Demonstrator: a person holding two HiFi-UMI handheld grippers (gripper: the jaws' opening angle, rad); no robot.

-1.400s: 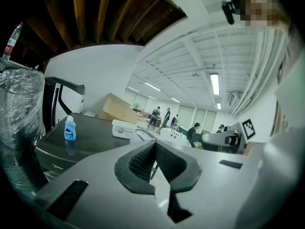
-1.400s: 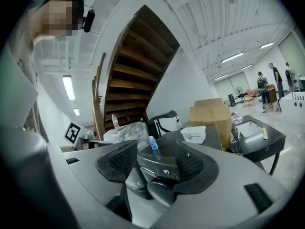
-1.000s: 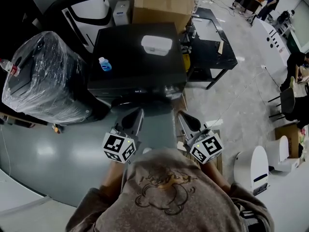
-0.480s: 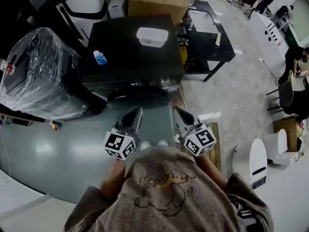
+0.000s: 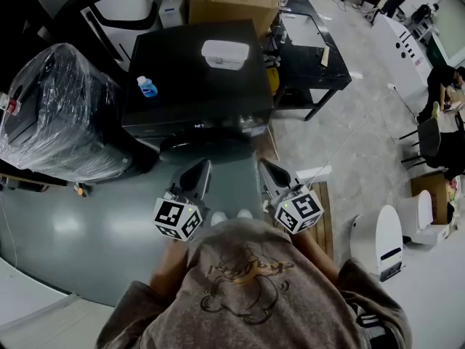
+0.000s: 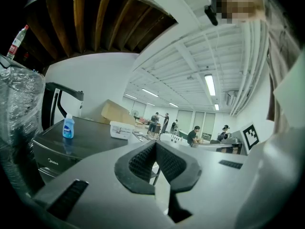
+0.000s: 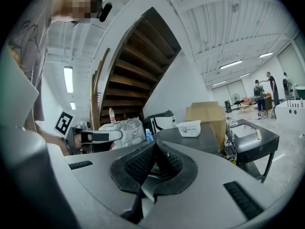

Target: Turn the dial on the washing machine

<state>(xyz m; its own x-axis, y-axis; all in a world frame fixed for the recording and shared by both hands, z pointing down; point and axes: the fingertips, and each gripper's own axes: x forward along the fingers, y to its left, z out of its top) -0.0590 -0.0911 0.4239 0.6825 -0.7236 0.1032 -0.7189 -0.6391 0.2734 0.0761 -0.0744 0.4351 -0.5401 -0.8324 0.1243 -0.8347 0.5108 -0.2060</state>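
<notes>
Grey plastic left gripper [image 5: 196, 177] and right gripper [image 5: 269, 174]: jaws pressed together on both, holding nothing, side by side near the body. Farther ahead, well apart from both: black box-shaped washing machine [image 5: 192, 78], with small blue bottle [image 5: 147, 86] and white rectangular plastic tub [image 5: 224, 54] on top. Probably on the near front panel, the dial, too small to tell. Seems the approach step. Next: go forward, open one gripper, close around the dial. Free floor between; plastic-wrapped bulky load [image 5: 58, 115] close on the left, black metal table [image 5: 316, 57] on the right.
</notes>
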